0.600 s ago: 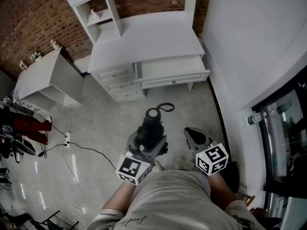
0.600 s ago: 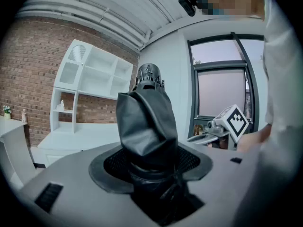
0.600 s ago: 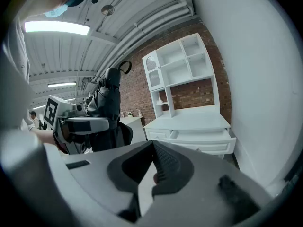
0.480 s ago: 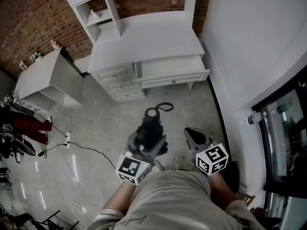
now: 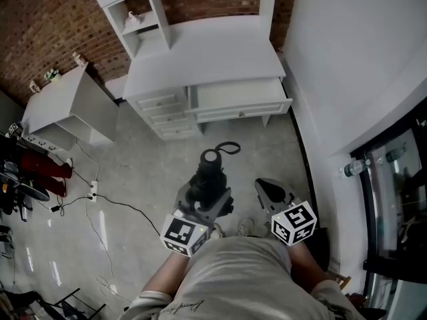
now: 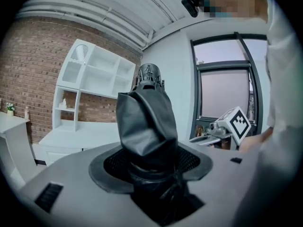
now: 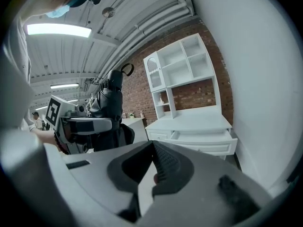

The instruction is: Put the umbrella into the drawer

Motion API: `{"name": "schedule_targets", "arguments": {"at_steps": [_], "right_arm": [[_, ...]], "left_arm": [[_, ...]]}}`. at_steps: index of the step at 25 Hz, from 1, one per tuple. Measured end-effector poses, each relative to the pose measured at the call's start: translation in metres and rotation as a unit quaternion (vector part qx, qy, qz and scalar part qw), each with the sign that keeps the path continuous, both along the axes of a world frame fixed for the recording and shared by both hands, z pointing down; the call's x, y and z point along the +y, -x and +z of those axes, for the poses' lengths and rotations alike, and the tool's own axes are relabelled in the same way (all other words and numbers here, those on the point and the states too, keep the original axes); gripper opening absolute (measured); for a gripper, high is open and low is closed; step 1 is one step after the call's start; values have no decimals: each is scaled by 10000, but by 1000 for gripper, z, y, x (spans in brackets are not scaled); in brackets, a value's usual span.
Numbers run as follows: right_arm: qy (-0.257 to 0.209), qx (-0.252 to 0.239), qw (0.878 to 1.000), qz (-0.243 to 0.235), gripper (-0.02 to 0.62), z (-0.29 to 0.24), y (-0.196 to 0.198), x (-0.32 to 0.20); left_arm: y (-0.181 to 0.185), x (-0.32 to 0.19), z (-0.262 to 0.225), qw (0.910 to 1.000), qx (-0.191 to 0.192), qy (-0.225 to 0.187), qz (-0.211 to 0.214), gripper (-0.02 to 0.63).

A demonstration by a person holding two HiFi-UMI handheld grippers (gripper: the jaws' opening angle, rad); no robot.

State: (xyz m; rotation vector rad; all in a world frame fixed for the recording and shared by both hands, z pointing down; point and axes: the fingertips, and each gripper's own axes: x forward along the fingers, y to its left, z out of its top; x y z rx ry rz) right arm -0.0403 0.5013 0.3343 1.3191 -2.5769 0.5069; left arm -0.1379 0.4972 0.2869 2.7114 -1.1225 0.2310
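Note:
A folded black umbrella (image 5: 212,167) with a wrist loop stands upright between the jaws of my left gripper (image 5: 203,197), which is shut on its lower part. In the left gripper view the umbrella (image 6: 147,122) fills the middle, its handle end up, clamped in the left gripper (image 6: 152,171). My right gripper (image 5: 270,189) hovers beside it to the right, shut with nothing in it; its jaws meet in the right gripper view (image 7: 152,167). The white desk's wide drawer (image 5: 240,99) stands pulled open ahead, also seen as the drawer (image 7: 203,138) in the right gripper view.
The white desk (image 5: 207,52) carries a shelf unit (image 5: 133,12) against the brick wall, with small drawers (image 5: 163,115) at its left. A white cabinet (image 5: 67,109) stands further left. A cable and power strip (image 5: 93,192) lie on the grey floor. A white wall (image 5: 347,59) runs along the right.

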Motion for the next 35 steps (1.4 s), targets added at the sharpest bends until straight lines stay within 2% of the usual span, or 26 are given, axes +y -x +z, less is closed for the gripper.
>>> {"name": "schedule_targets", "arguments": {"at_steps": [13, 20, 27, 35], "right_arm": [[-82, -85, 9995, -278, 28, 0, -38, -25], [-81, -38, 9986, -522, 28, 2, -60, -29], [-22, -66, 9981, -618, 28, 6, -63, -32], [72, 13, 9982, -595, 28, 17, -66, -60]], "left_arm": [[-42, -20, -4, 9997, 36, -153, -164, 276], [-63, -21, 1, 9995, 73, -96, -298, 276], [-67, -24, 0, 9995, 4, -127, -299, 276], [-66, -61, 11, 9997, 6, -78, -247, 276]]}}
